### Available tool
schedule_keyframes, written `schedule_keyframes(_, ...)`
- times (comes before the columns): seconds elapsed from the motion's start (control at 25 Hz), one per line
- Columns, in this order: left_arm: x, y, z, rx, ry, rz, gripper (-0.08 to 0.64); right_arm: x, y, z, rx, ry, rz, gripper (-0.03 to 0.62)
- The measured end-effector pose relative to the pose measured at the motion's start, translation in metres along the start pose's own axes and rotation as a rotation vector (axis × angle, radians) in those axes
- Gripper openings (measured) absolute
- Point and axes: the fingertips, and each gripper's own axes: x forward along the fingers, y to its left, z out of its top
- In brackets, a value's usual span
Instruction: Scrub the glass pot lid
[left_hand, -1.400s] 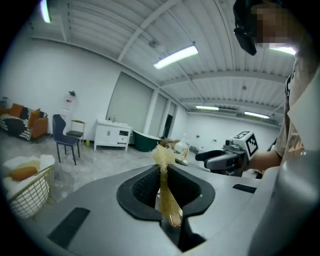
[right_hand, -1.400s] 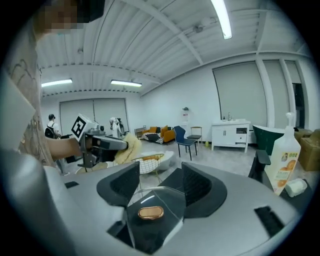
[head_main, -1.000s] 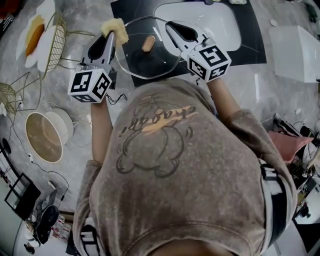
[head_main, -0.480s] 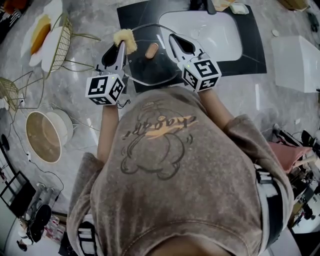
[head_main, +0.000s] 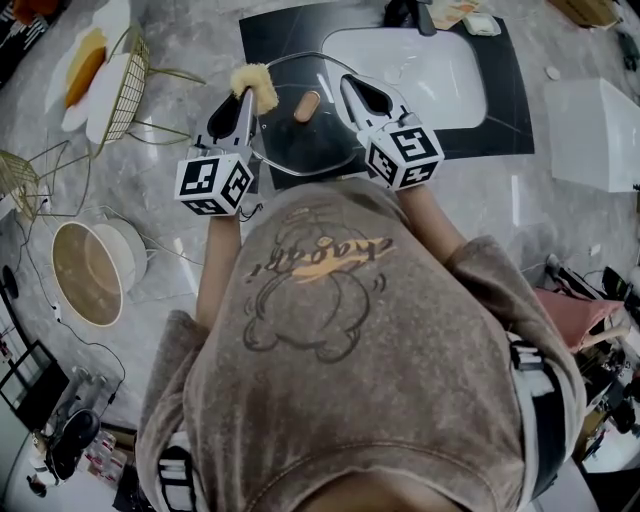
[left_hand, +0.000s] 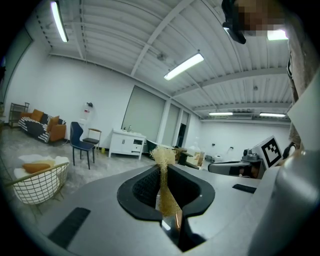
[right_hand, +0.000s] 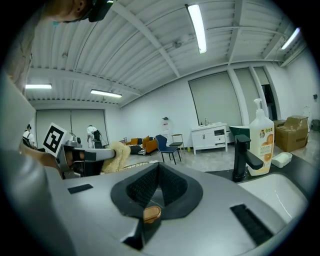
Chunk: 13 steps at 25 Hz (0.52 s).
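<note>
Your head camera looks steeply down at the left claw (head_main: 244, 97) and right claw (head_main: 347, 82) over the grey marble counter (head_main: 560, 220). Each claw camera sits close behind its claw, facing nearly level, and catches the other claw alongside.

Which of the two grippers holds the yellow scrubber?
The left gripper: its jaws pinch the yellow scrubber, while the right gripper is shut on the rim of the glass pot lid.

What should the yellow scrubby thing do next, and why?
Probably slide the scrubber sideways onto the glass lid and start rubbing. The left hand-held gripper pinches it at the lid's edge, and the right hand-held gripper is shut on the opposite rim, steadying it.
</note>
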Motion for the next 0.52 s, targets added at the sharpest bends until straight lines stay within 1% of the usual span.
schedule_keyframes(0.16,-0.0010,0.0012,-0.0013,-0.007,-0.003,0.009,0.053,0.0000,0.0012,-0.0021,-0.003,0.004,0.007,-0.002)
schedule_keyframes(0.36,-0.0035,0.0006,-0.0018,-0.008,0.000,0.007,0.052,-0.0002,0.0025,-0.0019,0.018,0.004,0.003,-0.002)
schedule_keyframes(0.52,-0.0042,-0.0031,-0.0040,-0.010,0.003,0.007,0.053,-0.0005,0.0042,-0.0030,0.007,0.007,0.006,-0.002)
